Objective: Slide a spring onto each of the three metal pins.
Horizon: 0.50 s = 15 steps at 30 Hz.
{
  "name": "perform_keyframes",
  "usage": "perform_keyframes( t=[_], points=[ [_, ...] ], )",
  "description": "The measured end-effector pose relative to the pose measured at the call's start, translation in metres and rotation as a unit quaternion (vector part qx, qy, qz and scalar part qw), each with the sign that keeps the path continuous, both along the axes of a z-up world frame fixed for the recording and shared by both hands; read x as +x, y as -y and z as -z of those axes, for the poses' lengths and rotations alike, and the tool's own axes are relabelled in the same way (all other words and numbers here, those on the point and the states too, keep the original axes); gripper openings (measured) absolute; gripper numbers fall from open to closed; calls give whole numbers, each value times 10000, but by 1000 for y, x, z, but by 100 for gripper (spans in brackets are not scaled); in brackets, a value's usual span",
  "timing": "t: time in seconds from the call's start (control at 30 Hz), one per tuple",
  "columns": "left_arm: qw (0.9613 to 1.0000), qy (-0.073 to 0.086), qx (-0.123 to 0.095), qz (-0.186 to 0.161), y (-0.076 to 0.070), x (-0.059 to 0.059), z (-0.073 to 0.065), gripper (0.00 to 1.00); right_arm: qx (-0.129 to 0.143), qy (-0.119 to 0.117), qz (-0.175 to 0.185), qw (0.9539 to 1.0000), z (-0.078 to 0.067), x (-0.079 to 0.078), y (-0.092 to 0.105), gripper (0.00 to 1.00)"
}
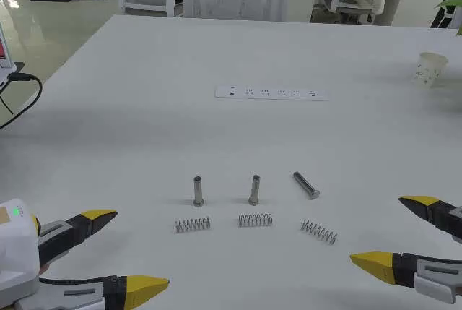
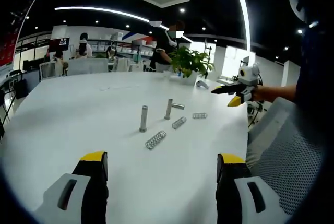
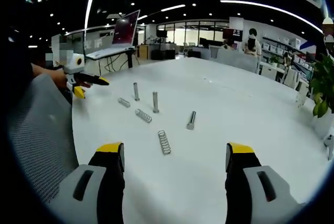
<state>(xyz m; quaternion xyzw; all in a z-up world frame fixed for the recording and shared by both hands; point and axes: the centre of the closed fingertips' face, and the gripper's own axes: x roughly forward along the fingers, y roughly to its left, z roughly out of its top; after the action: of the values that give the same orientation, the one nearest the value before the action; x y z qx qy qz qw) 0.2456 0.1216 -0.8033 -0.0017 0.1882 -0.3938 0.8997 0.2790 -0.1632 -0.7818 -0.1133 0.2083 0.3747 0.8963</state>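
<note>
Three pins (image 1: pixel 254 189) sit on the white bench (image 1: pixel 144 108), two standing up and one lying down. Three springs (image 1: pixel 255 220) lie just in front of them, between the left hand-held gripper (image 1: pixel 138 247) and the right hand-held gripper (image 1: pixel 377 228). Both are wide open.

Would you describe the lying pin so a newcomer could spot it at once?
On the white table, nearer than the power strip, three metal pins sit in a row. Take the rightmost pin: it alone lies on its side, while its neighbours stand upright.
</note>
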Motion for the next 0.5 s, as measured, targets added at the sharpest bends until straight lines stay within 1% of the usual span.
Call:
perform_keyframes(
  t=[0.5],
  points=[
    [10000, 6, 0, 93, 4, 2, -1, 82, 10, -20, 94, 10000, 1, -4, 3, 79]
  ],
)
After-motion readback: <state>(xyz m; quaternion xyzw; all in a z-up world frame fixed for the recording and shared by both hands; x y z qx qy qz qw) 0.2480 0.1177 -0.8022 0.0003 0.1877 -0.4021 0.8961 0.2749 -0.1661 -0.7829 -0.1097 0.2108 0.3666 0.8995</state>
